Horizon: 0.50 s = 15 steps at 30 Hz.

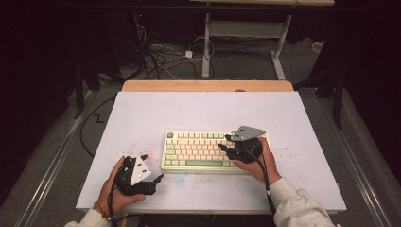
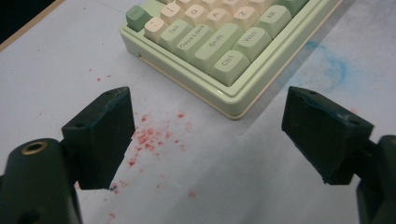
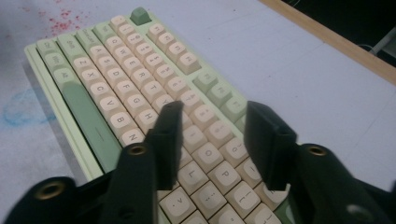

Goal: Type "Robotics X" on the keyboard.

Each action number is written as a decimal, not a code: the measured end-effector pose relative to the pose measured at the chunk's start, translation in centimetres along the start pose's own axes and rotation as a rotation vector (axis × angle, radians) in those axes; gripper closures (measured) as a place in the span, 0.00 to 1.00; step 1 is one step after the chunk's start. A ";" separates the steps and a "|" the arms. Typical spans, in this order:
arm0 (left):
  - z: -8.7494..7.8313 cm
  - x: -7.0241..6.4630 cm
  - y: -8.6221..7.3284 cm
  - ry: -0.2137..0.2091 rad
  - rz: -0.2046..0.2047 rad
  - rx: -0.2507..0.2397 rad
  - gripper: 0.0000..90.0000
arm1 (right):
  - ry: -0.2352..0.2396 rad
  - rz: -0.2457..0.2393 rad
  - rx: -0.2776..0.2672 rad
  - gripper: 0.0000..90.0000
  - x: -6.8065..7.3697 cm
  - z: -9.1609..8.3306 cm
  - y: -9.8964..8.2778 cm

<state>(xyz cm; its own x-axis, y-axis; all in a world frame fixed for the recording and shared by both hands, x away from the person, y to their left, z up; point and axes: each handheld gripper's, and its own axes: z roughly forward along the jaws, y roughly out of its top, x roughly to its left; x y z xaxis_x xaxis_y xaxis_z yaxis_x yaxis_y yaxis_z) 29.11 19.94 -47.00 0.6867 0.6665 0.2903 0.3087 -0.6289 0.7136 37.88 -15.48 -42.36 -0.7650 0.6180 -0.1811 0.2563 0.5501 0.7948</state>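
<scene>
Right hand-held gripper (image 1: 229,144) hovered over the right end of the keyboard (image 1: 198,150), jaws partly parted with nothing between them, cream keys showing in the gap in its own view. Left hand-held gripper (image 1: 152,169) sat near the counter's (image 1: 142,113) front-left corner, jaws spread wide and empty, just off the keyboard's near-left corner. That green-and-cream keyboard lay flat on the counter, toward the front edge. Red specks (image 2: 149,137) dotted the counter beside it, and a faint blue smudge (image 2: 334,65) too.
</scene>
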 end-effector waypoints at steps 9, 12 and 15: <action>0.1 0.1 0.0 0.000 -0.009 0.000 0.18 | -0.027 -0.010 -0.037 0.34 0.3 -1.1 -0.2; 0.0 0.1 0.0 0.001 -0.027 -0.001 0.20 | -0.050 -0.014 -0.036 0.31 0.5 -1.4 -0.3; 0.0 0.2 0.0 0.006 -0.042 -0.005 0.21 | -0.056 -0.019 -0.055 0.27 0.6 -1.9 -0.5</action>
<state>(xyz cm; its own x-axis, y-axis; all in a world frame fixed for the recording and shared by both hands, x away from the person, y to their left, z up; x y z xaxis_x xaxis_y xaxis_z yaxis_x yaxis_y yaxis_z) 29.25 20.07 -46.89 0.6695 0.6946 0.2634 0.3340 -0.5981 0.7285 36.17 -16.43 -41.80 -0.7350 0.6390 -0.2267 0.2081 0.5309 0.8215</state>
